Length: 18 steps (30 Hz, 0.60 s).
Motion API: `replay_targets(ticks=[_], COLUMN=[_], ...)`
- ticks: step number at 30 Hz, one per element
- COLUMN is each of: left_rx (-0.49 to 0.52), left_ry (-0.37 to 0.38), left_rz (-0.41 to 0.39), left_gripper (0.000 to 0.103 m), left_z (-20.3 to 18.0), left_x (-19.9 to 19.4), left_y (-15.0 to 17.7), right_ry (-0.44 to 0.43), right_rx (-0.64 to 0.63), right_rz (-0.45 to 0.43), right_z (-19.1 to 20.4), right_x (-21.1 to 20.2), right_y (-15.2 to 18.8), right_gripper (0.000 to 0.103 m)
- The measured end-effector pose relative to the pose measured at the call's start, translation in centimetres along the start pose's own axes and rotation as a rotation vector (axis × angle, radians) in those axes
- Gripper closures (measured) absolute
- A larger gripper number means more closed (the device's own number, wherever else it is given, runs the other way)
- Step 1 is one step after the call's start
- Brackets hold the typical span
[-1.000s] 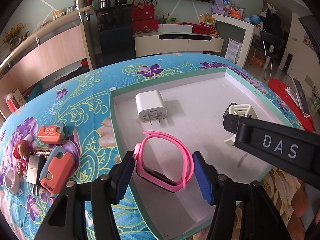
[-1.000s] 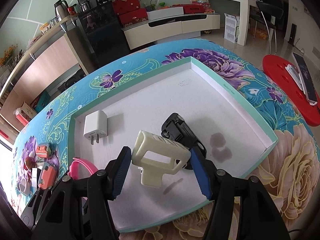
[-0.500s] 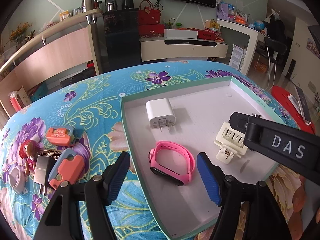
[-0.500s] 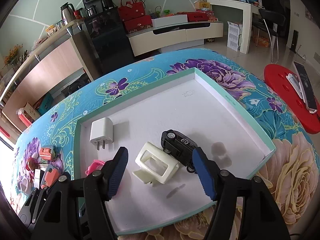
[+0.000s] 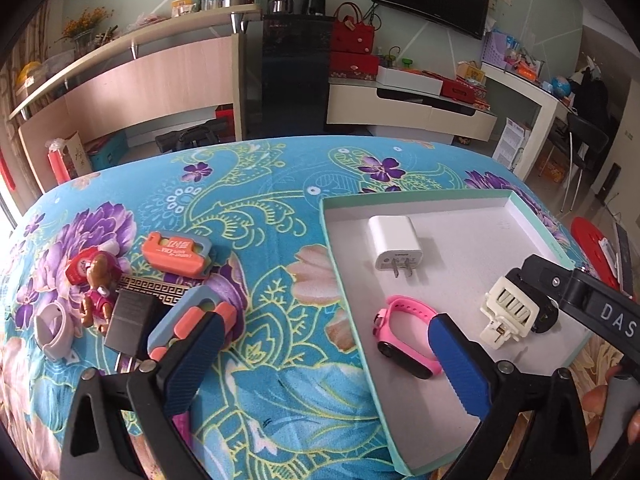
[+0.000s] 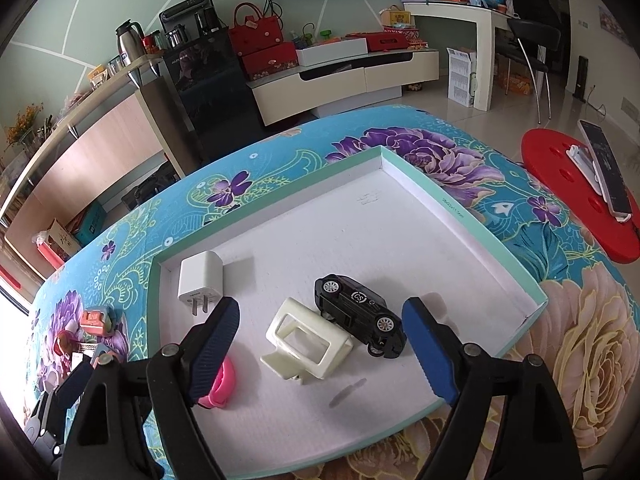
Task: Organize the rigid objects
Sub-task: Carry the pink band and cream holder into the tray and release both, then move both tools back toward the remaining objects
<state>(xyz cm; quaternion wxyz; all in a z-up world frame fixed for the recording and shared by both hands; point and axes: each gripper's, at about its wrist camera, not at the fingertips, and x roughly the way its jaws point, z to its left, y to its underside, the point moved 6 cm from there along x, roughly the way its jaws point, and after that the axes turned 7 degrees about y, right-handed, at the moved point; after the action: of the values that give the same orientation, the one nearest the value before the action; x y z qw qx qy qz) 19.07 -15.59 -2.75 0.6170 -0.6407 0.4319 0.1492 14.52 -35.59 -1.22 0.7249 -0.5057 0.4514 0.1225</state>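
Rigid objects, sorted lot, four pieces lying in the shallow box [image 6: 502,240], white inside with a mint-green rim, which stands on the floral-covered surface [image 5: 256,208] toward its right edge: white charger plug [image 5: 395,242], prongs toward the near edge, by the box's far-left corner; pink wristband [image 5: 406,334], on its side close to the box's left wall; cream plastic clip [image 6: 308,338], near the middle of the box floor; black toy car [image 6: 358,314], touching the clip's right side and tilted against it. Unsorted lot, clustered on the bare surface near its left edge, well apart from the box: orange-and-blue block [image 5: 176,252], lettered on top; a second orange-and-blue piece [image 5: 192,324] nearer the camera, partly behind the left finger; dark grey adapter [image 5: 132,326]; small toy figure in pink [image 5: 98,286]; pale ring-shaped band [image 5: 50,330]; a flat patterned item under these, kind not determinable. Left hand-held gripper [image 5: 324,364]: fingers wide apart, nothing between them, hanging over the box's left wall with the wristband just beside its right finger. Right hand-held gripper [image 6: 320,350]: fingers likewise wide apart, empty, poised above the box's near edge with clip and car lying between and beyond the pads, touching neither.
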Motion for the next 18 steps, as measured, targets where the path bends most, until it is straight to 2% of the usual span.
replay_targets(ticks=[1, 2, 12, 18], left_rx=[-0.015, -0.03, -0.211, -0.265], left_ry=[-0.016, -0.035, -0.197, -0.256], left_rz=[-0.002, -0.006, -0.009, -0.005], left_gripper=[0.0, 0.0, 0.0, 0.0], left_z=[0.6, 1.3, 8.7, 12.0], left_x=[-0.1, -0.2, -1.4, -3.2], left_y=[0.0, 0.0, 0.7, 1.0], right_ry=[0.0, 0.002, -0.001, -0.066], right_rx=[0.003, 0.004, -0.06, -0.132], right_rz=[-0.002, -0.003, -0.02, -0.041], right_z=[0.0, 0.0, 1.6, 4.4], right_x=[0.0, 0.1, -0.1, -0.9], right_y=[0.0, 0.0, 0.3, 0.7], right_gripper=[0.006, 0.002, 0.001, 0.001])
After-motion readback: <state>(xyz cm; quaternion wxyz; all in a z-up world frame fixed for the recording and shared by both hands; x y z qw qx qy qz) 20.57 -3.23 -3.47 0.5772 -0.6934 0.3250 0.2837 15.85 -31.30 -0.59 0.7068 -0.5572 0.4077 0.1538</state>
